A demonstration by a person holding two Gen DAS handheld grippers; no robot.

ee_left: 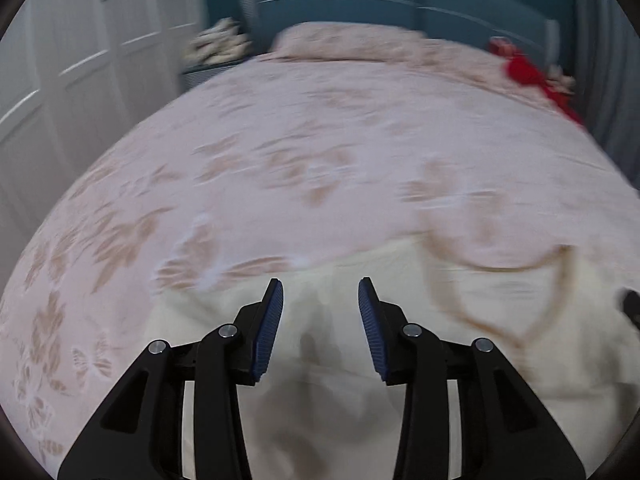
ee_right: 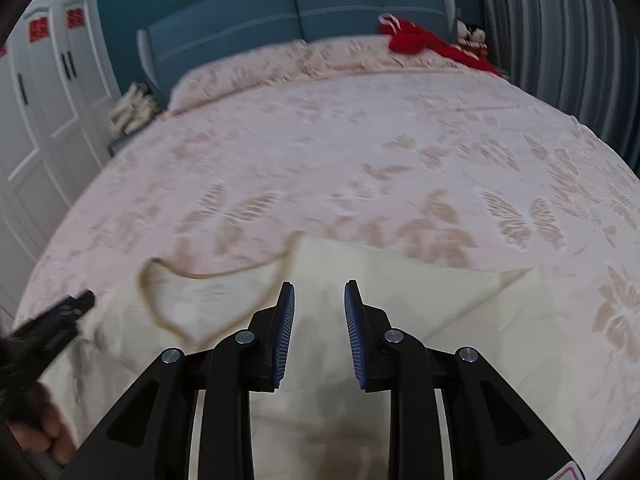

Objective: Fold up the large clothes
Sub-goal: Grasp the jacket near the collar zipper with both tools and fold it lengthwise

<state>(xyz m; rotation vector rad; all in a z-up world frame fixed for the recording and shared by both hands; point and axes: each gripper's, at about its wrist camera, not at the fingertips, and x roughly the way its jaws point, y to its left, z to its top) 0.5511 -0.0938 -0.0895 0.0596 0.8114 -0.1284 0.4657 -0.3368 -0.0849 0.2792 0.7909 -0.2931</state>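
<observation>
A cream garment (ee_left: pixel 460 320) with a brown-trimmed V neckline (ee_left: pixel 516 332) lies flat at the near end of the bed. It also shows in the right wrist view (ee_right: pixel 360 280), neckline (ee_right: pixel 188 304) to the left. My left gripper (ee_left: pixel 320 300) is open and empty, just above the garment left of the neckline. My right gripper (ee_right: pixel 319 300) is open and empty over the garment's shoulder, right of the neckline. The left gripper shows at the left edge of the right wrist view (ee_right: pixel 60 320), with a hand below it.
The bed (ee_right: pixel 360 152) has a pink cover with tan butterflies. Pillows (ee_right: pixel 248 68) and a red cloth (ee_right: pixel 424 42) lie by the teal headboard (ee_right: pixel 296 8). White wardrobe doors (ee_right: pixel 44 112) stand on the left, a grey curtain (ee_right: pixel 560 32) on the right.
</observation>
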